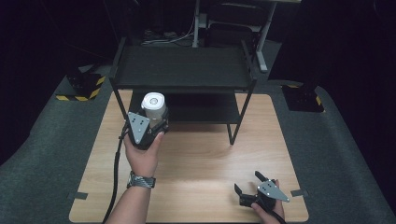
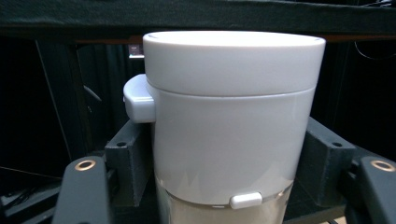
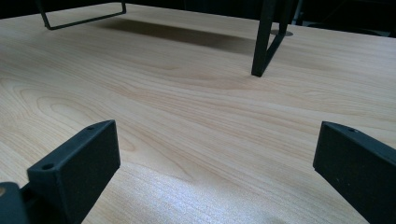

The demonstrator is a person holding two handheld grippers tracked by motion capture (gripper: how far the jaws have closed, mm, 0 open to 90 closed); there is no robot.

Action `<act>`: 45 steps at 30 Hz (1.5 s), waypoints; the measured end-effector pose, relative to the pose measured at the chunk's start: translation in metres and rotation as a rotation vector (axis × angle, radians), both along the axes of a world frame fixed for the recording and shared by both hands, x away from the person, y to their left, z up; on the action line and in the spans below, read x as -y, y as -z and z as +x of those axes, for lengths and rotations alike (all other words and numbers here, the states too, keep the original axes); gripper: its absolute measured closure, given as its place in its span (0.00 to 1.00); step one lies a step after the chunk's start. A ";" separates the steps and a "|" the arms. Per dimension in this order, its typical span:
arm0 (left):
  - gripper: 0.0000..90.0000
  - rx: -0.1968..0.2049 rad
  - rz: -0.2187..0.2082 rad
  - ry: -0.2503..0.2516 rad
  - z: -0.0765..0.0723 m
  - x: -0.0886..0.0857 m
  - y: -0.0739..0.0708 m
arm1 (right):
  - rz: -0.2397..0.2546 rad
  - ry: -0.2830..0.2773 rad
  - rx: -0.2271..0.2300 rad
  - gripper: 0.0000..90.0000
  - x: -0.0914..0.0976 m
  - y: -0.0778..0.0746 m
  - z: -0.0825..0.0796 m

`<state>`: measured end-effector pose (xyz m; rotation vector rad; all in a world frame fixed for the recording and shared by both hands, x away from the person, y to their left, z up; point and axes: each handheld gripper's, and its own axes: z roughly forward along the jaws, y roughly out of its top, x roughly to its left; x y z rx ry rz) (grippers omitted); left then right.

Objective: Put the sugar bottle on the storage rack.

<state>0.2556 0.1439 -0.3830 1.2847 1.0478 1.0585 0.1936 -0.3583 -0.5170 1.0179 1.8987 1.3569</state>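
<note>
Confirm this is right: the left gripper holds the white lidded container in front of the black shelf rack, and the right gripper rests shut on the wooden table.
Not quite. The right gripper is open: the right gripper view shows its jaws wide apart over bare wooden table. The left gripper does hold the white lidded container before the black shelf rack.

Black two-jaw left tool [image 1: 156, 122] and right tool [image 1: 247, 183], grey screwed triangular plates, trailing black cable, seemingly metal-banded wristwatch [image 1: 140, 180].
</note>
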 end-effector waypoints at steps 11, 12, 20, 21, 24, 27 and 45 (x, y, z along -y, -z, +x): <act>0.33 -0.015 0.003 -0.026 0.018 0.002 -0.002 | 0.003 -0.001 0.002 0.00 0.001 0.000 0.000; 0.33 -0.015 0.005 -0.028 0.020 0.002 -0.002 | 0.003 -0.001 0.002 0.00 0.001 0.000 0.000; 0.33 -0.023 0.013 -0.049 0.038 0.005 -0.001 | 0.003 0.007 0.007 0.00 0.000 0.001 -0.001; 0.33 -0.024 0.007 -0.049 0.041 0.005 0.000 | 0.003 0.006 0.006 0.00 0.000 0.001 -0.001; 0.33 -0.031 0.009 -0.053 0.047 0.006 0.001 | 0.005 0.007 0.004 0.00 0.000 0.001 -0.001; 0.33 -0.034 0.003 -0.057 0.053 0.005 0.003 | 0.005 0.006 0.006 0.00 0.000 0.001 -0.001; 0.33 -0.055 0.002 -0.075 0.074 0.012 0.005 | 0.007 0.007 0.008 0.00 0.000 0.001 -0.001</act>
